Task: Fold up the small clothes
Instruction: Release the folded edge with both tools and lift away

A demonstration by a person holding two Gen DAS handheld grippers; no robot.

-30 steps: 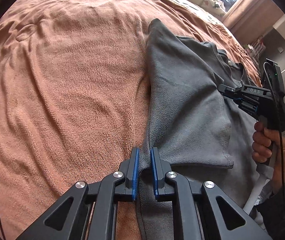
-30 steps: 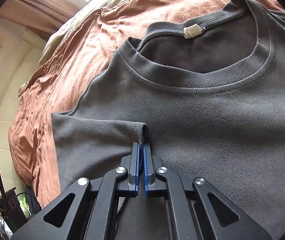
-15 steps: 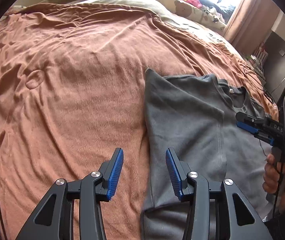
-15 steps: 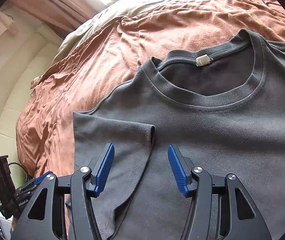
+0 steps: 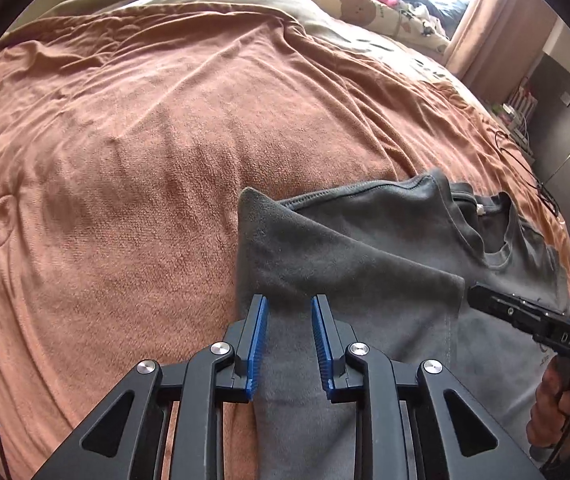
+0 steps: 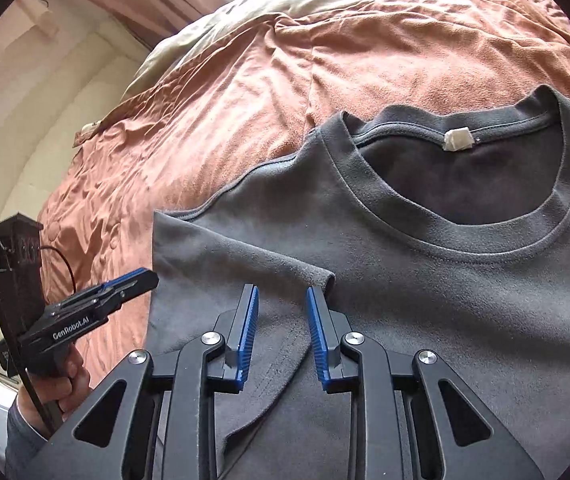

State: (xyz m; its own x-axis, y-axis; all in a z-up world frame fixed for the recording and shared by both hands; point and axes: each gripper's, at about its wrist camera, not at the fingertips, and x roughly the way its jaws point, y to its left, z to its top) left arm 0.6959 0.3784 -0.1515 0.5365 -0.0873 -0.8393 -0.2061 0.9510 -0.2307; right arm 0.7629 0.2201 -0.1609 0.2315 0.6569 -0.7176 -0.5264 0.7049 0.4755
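Both grippers, left [image 5: 288, 308] and right [image 6: 281, 298], hang narrowing but empty above the shirt [image 6: 425, 280], sleeve laid inward, mid-bed [image 5: 145, 140].

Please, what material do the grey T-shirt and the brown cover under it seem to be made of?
The grey T-shirt looks like soft brushed knit, maybe cotton: a matte, faintly fuzzy face, a ribbed collar and stitched seams. The brown cover looks like terry or plush fleece: a looped, grainy pile with no shine and many soft creases. The exact fibre cannot be told from the pictures.
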